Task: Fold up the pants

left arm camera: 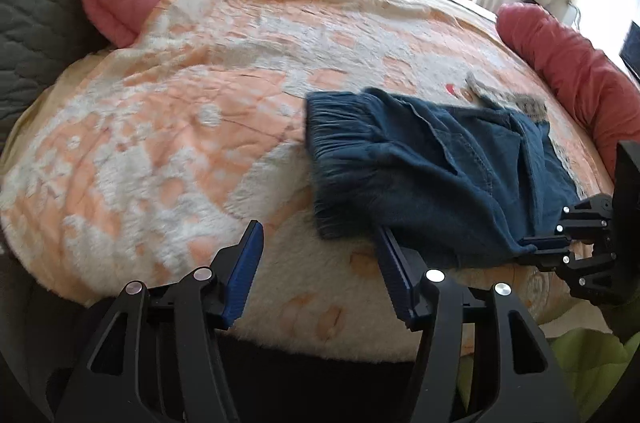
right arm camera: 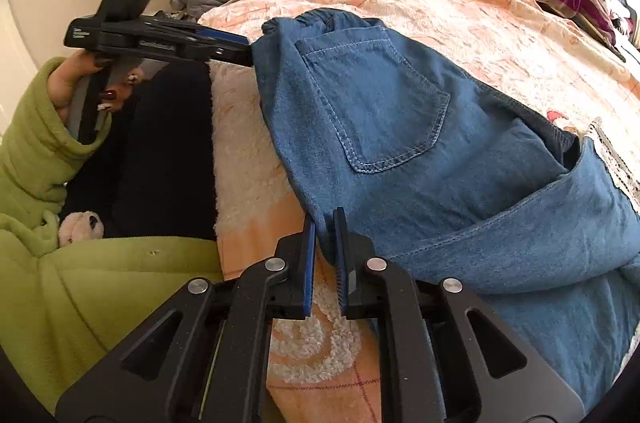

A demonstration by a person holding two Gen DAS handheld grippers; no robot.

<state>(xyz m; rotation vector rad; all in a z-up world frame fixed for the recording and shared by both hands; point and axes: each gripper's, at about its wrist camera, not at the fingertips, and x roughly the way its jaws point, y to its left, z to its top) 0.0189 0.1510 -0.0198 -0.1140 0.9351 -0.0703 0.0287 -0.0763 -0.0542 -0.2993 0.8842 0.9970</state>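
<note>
In the left wrist view the left gripper (left arm camera: 316, 243) has its fingers apart, empty, with the folded pants (left arm camera: 432, 175) lying on the bed (left arm camera: 180, 127) just beyond them; in the right wrist view the right gripper (right arm camera: 325, 223) is clamped on the near edge, so release remains.

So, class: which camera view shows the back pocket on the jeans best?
The right wrist view: the back pocket fills the centre, with its stitching sharp. In the left wrist view the jeans lie further off and blurred, showing only a faint pocket seam.
</note>
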